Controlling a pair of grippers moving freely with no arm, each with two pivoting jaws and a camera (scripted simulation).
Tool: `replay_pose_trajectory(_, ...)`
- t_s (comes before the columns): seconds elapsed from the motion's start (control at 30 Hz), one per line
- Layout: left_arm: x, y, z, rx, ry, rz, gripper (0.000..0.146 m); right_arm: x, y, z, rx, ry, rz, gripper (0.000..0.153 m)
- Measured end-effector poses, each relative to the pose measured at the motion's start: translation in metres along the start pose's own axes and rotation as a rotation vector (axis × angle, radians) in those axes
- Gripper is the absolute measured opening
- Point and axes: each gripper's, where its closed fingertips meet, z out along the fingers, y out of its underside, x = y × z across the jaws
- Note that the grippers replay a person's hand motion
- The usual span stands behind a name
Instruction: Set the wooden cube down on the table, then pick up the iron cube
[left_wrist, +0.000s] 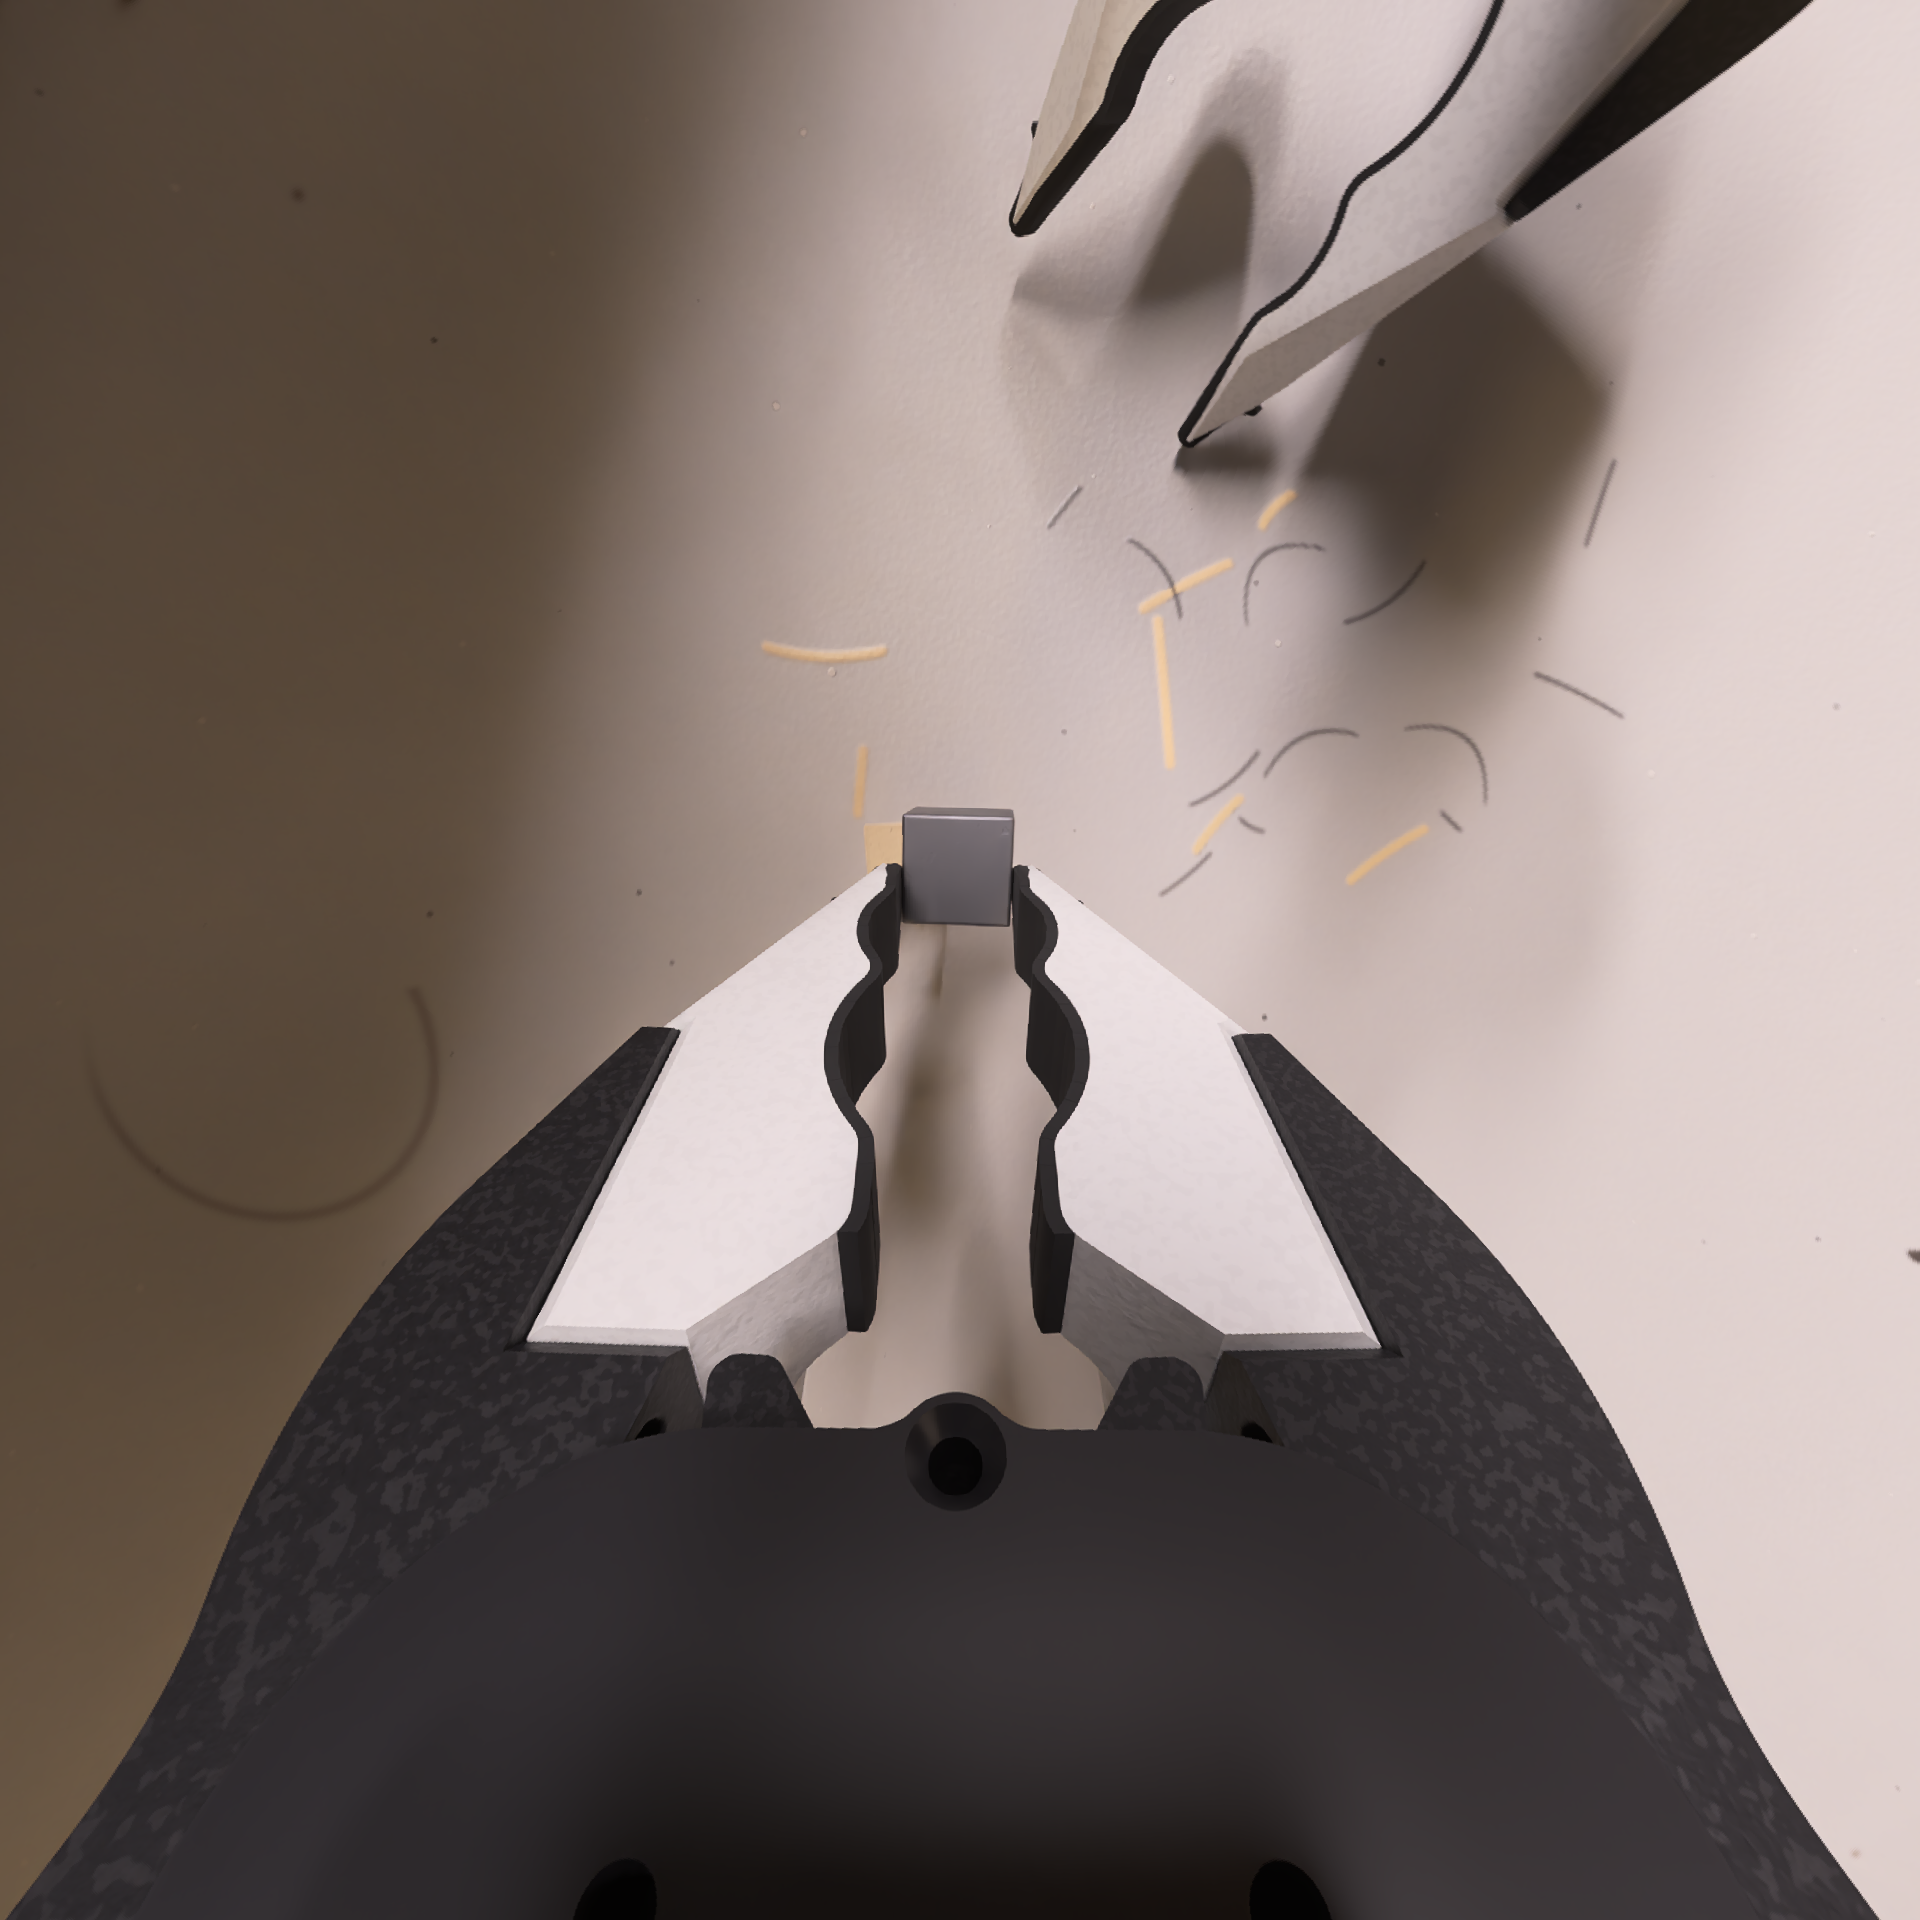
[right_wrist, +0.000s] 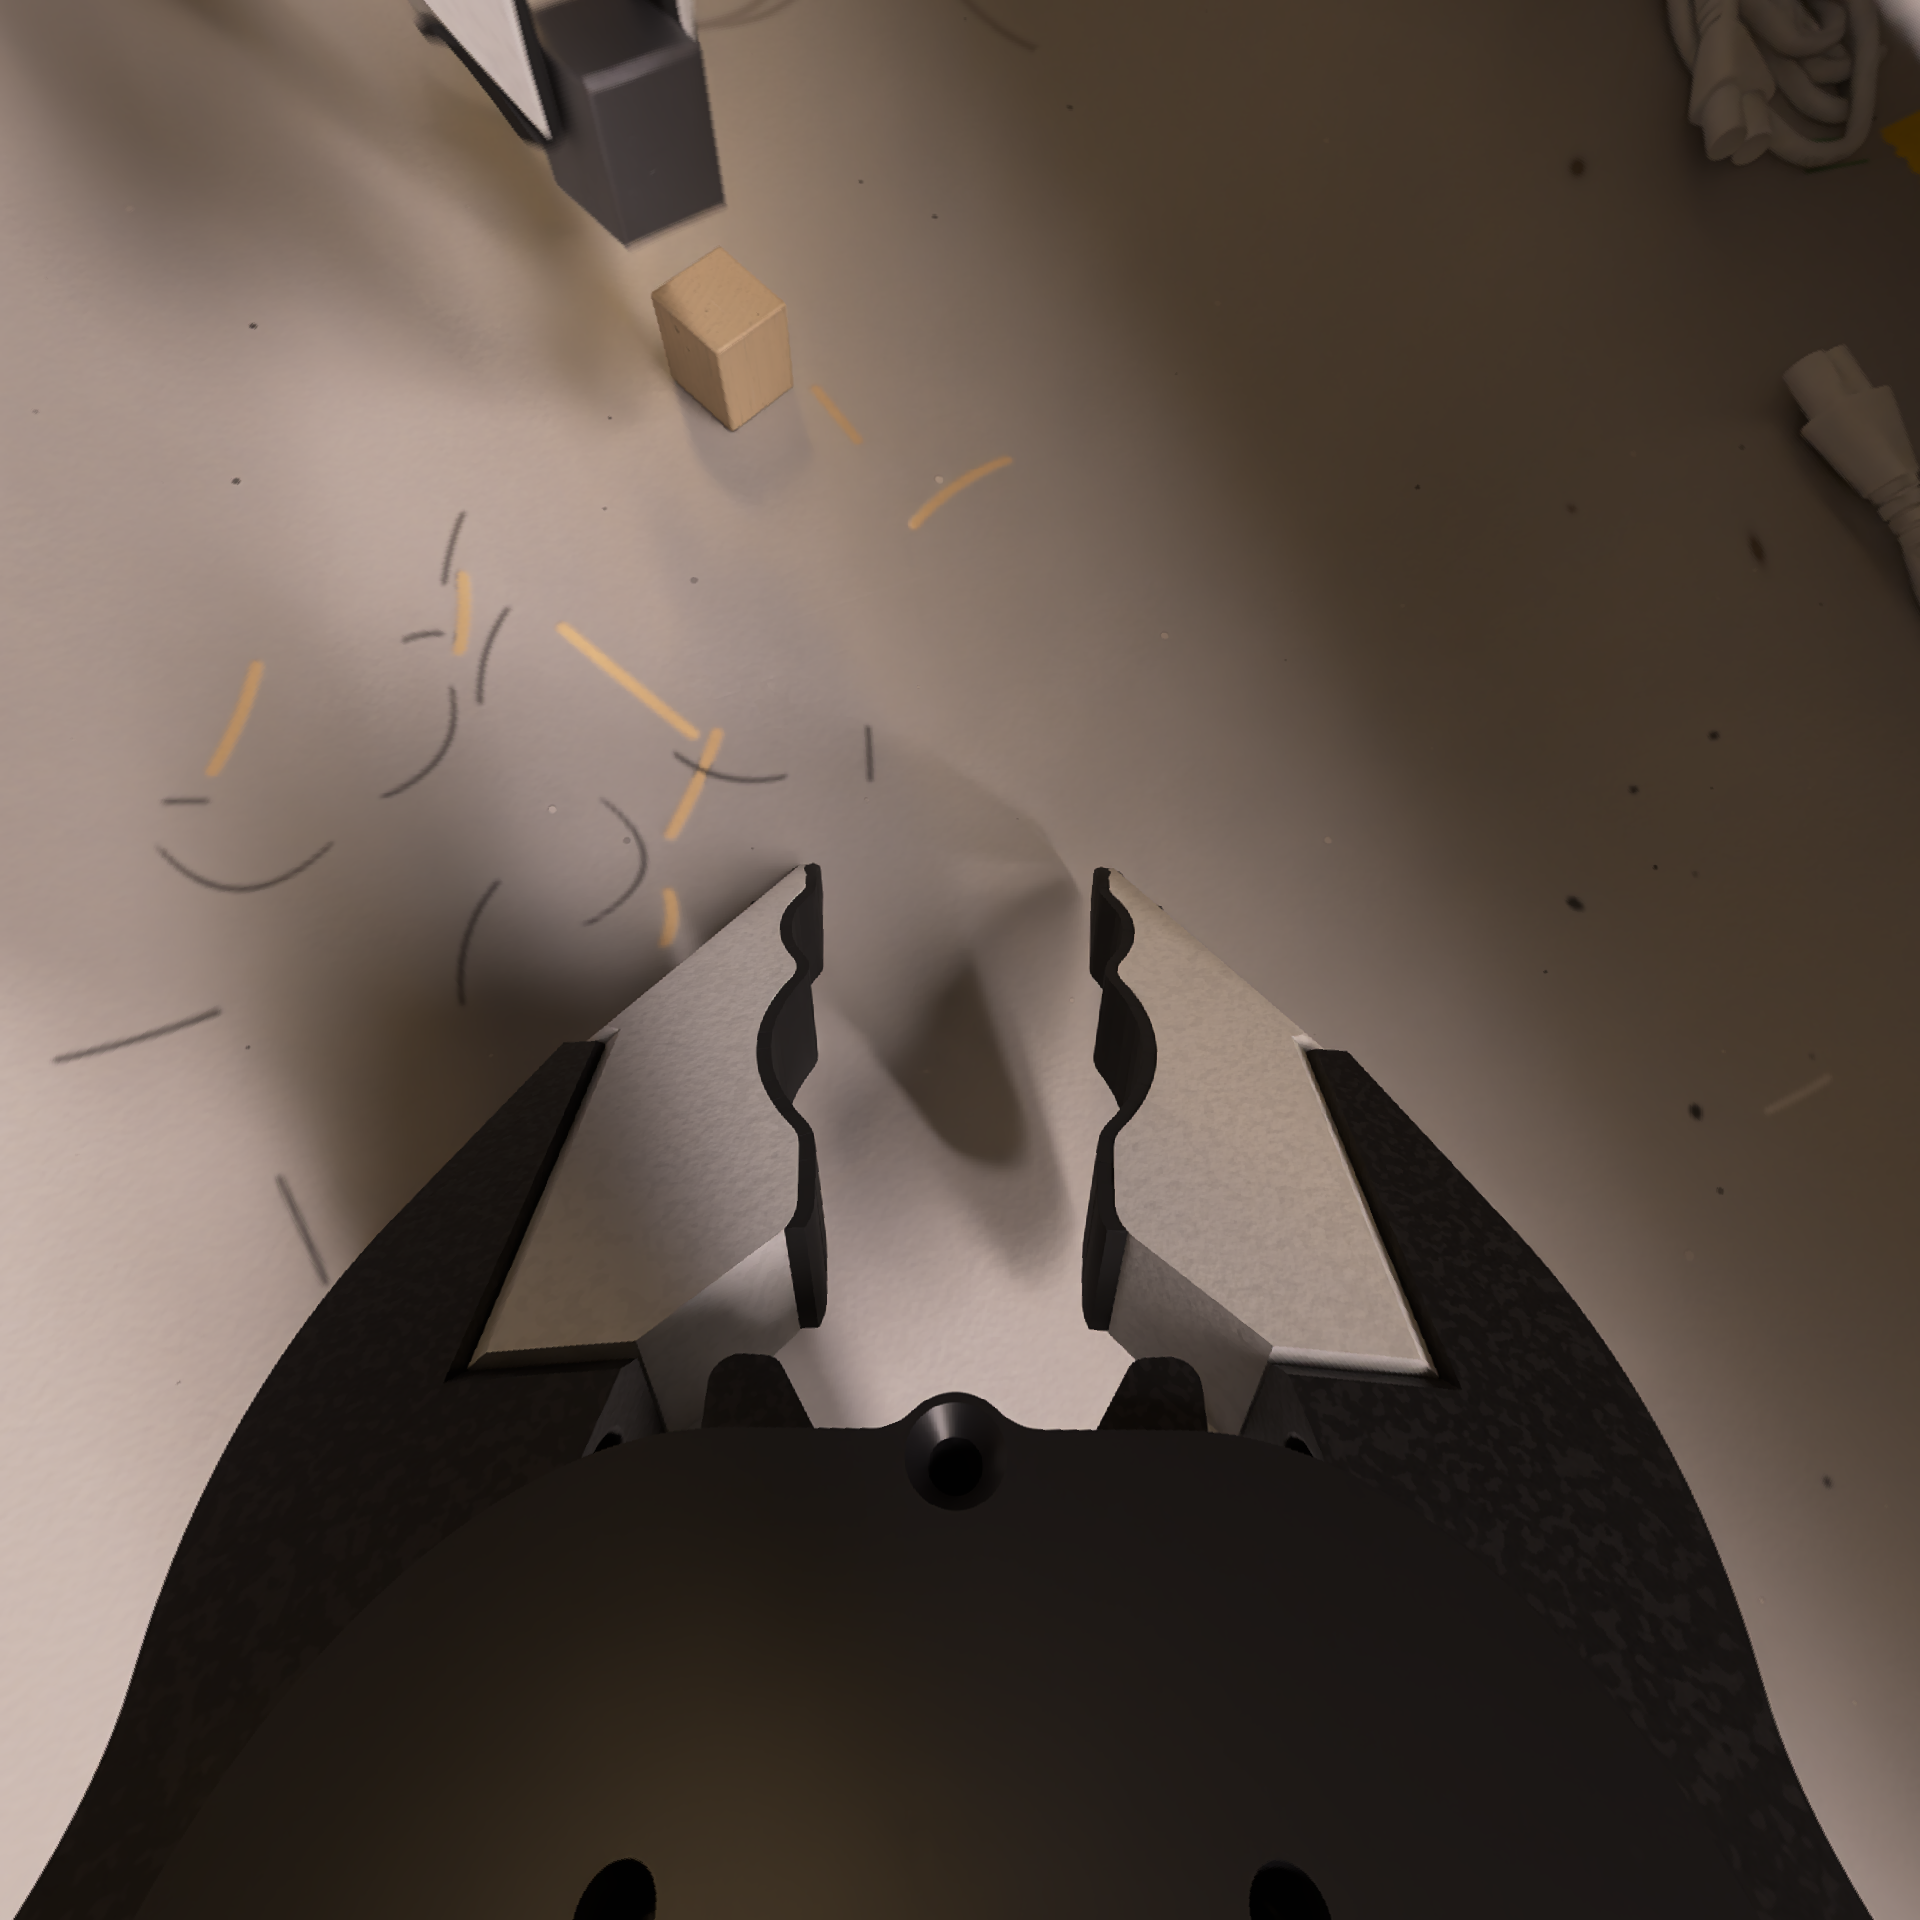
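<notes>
My left gripper (left_wrist: 956, 883) is shut on the grey iron cube (left_wrist: 957, 868), held between its fingertips. In the right wrist view the iron cube (right_wrist: 644, 135) hangs above the table at the top left, gripped by the left gripper's fingers (right_wrist: 499, 62). The wooden cube (right_wrist: 724, 350) rests on the table just below it; in the left wrist view only a sliver of the wooden cube (left_wrist: 881, 842) shows behind the iron one. My right gripper (right_wrist: 956, 883) is open and empty above the table. It also shows in the left wrist view (left_wrist: 1112, 322), at the top right.
Thin tan and dark shavings (right_wrist: 623, 681) lie scattered on the pale table (left_wrist: 416, 520). A coiled white cable (right_wrist: 1777, 83) and a white plug (right_wrist: 1860, 416) lie at the right edge. A faint ring mark (left_wrist: 270, 1112) is on the left.
</notes>
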Motion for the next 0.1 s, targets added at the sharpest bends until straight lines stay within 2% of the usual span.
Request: replay_pose_trajectory(0.1,0.0004,-0.0021,0.0102,-0.02,-0.004,0.009,0.021,-0.0019,0.0004,-0.0005,0.001,-0.014,-0.009,0.052)
